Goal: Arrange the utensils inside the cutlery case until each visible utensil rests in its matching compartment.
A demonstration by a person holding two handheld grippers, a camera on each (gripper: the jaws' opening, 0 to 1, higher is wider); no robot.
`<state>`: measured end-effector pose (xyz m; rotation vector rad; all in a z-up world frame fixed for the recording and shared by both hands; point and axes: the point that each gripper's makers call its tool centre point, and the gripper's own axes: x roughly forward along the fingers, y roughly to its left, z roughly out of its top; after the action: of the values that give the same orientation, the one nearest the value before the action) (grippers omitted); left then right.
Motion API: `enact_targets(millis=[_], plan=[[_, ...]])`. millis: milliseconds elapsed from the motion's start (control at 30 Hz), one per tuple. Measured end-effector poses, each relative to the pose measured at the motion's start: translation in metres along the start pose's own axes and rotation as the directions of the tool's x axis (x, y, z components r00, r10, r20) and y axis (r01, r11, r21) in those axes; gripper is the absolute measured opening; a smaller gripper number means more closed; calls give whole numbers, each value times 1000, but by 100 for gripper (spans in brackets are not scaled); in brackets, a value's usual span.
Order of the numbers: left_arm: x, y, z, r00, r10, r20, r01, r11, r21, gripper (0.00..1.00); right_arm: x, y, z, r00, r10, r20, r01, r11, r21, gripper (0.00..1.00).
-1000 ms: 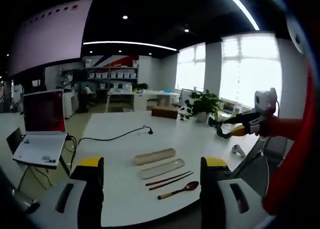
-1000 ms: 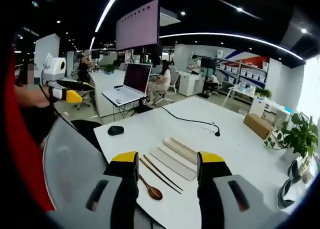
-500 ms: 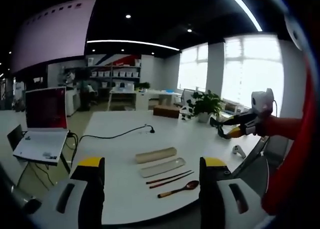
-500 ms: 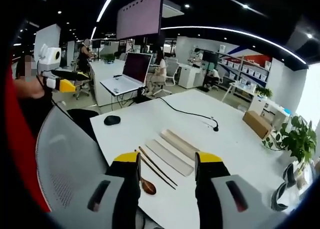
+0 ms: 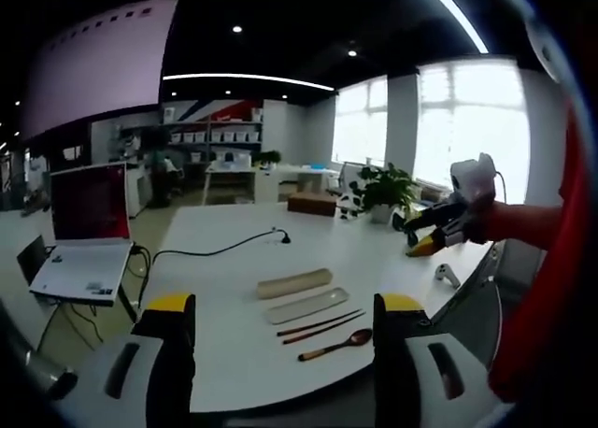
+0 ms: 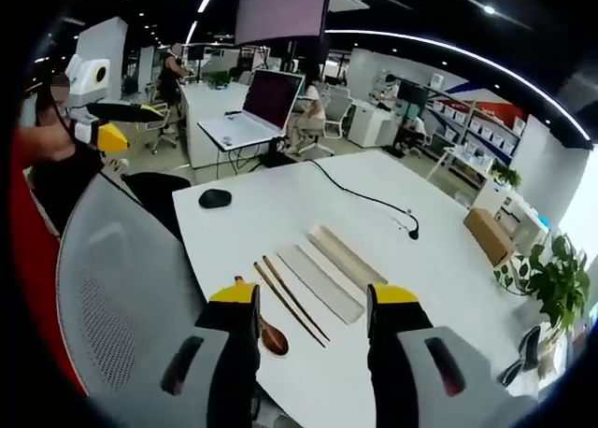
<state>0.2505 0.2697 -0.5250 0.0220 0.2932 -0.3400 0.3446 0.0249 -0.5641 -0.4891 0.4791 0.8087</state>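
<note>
My left gripper (image 5: 283,321) and right gripper (image 6: 310,306) both gape wide, holding nothing, above the white table (image 6: 448,288) edge. Nearest the edge: wooden spoon (image 6: 267,331), then chopsticks (image 6: 291,299), case tray (image 6: 321,282), lid (image 6: 348,259) farthest.

bright window glare, soft focus, fisheye warp

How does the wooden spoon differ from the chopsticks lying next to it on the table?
The wooden spoon ends in a broad, rounded bowl; the chopsticks are plain thin sticks with no wide end. The spoon is a single piece, the chopsticks a pair lying side by side. The spoon lies on the outer side, the chopsticks between it and the open case tray. Both are dark brown, lie flat on the white table, roughly parallel, outside the case.
</note>
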Motion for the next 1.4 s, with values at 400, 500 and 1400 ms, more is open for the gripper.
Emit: enact_targets(millis=[400,500,1400], plan=[[-2,1,-4,1000,-17,-12,17,1000,17,79,13,8,12,1000,29,5,-28,993,-112,36],[-4,4,-3,1000,-11,-7,11,1000,19,78,12,5,14,1000,9,8,-8,992,-122,36],[15,2,-1,993,-110,-42,114,989,89,79,50,28,4,982,158,-108,-179,959,-221,26]])
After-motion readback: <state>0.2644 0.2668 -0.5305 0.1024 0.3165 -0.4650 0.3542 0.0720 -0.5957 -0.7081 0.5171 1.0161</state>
